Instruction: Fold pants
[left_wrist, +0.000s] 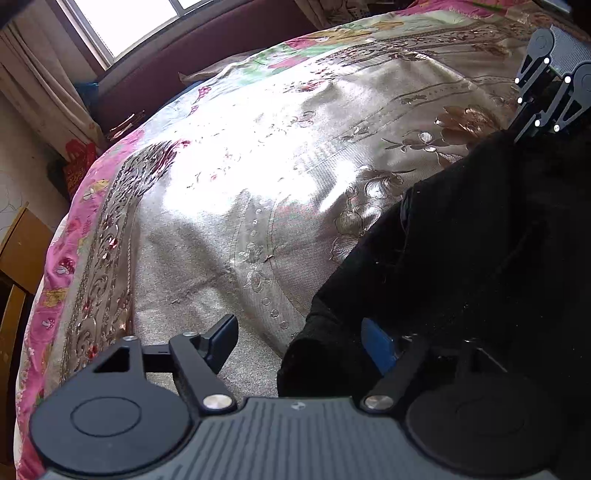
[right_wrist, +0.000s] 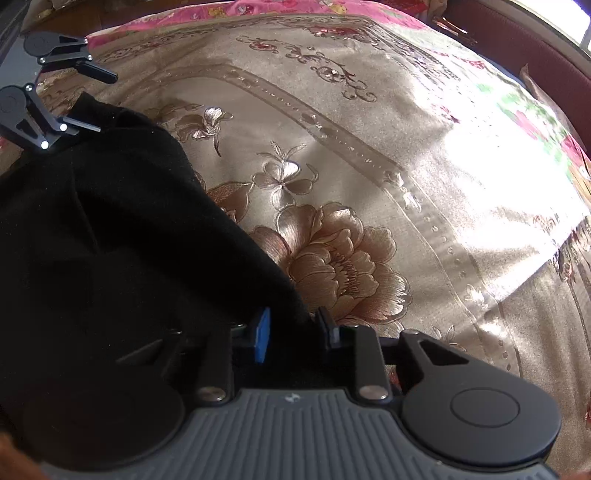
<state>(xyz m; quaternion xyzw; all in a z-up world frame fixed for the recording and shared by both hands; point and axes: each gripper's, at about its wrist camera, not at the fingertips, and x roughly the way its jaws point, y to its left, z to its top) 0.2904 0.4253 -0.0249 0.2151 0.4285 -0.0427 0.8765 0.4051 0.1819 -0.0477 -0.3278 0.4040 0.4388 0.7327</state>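
The black pants (left_wrist: 461, 251) lie bunched on a shiny embroidered bedspread (left_wrist: 240, 177). My left gripper (left_wrist: 301, 345) is open, its fingers wide apart; a corner of the pants lies between them, draped over the right blue-padded finger (left_wrist: 376, 343). In the right wrist view the pants (right_wrist: 110, 229) fill the left side. My right gripper (right_wrist: 295, 334) is shut on an edge of the pants, black cloth pinched between the blue pad (right_wrist: 262, 336) and the other finger. Each gripper also shows in the other's view, the right one (left_wrist: 532, 125) at the pants' far edge, the left one (right_wrist: 99, 103) open.
The bedspread (right_wrist: 369, 166) has gold flowers and a pink floral border (left_wrist: 74, 258). A dark red headboard (left_wrist: 184, 55) and a window with curtains stand behind the bed. Wooden furniture (left_wrist: 18, 258) stands at the left of the bed.
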